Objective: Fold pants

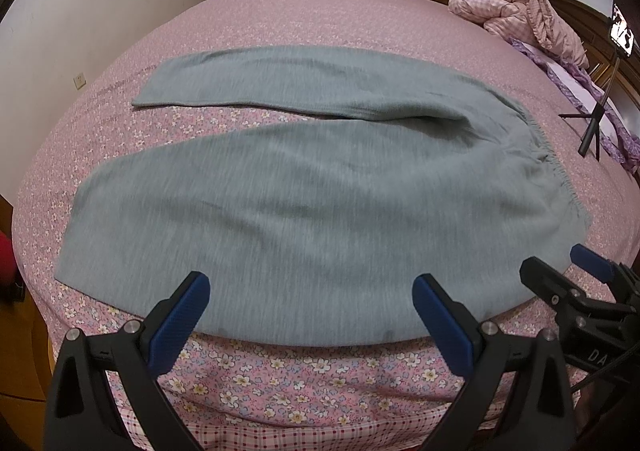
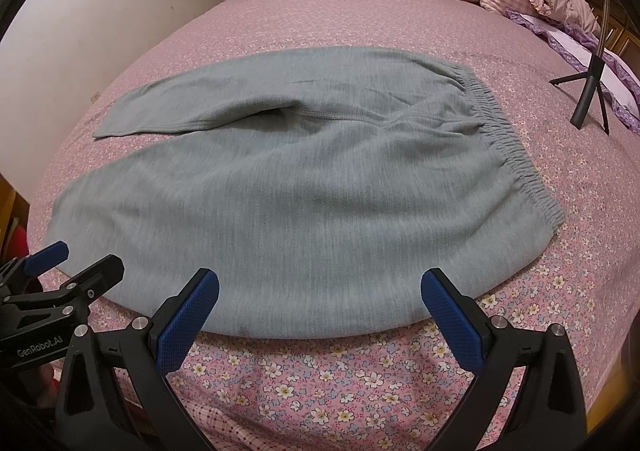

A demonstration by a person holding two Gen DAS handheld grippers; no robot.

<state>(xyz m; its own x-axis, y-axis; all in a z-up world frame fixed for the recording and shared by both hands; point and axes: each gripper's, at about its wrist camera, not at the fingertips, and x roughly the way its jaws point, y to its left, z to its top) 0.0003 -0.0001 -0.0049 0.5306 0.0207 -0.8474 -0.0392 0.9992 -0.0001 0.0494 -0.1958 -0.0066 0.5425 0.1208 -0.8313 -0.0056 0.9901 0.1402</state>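
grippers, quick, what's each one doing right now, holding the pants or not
Left gripper: open, holding nothing, poised at the near edge of the grey pants.
Right gripper: open, holding nothing, at the same near edge.

The light is soft, warm and even, with weak shadows. Strong fisheye bending, dark corners, slight motion blur.

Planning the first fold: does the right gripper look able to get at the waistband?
Probably yes. The right gripper is open over the pants' near edge, and nothing lies between it and the waistband.
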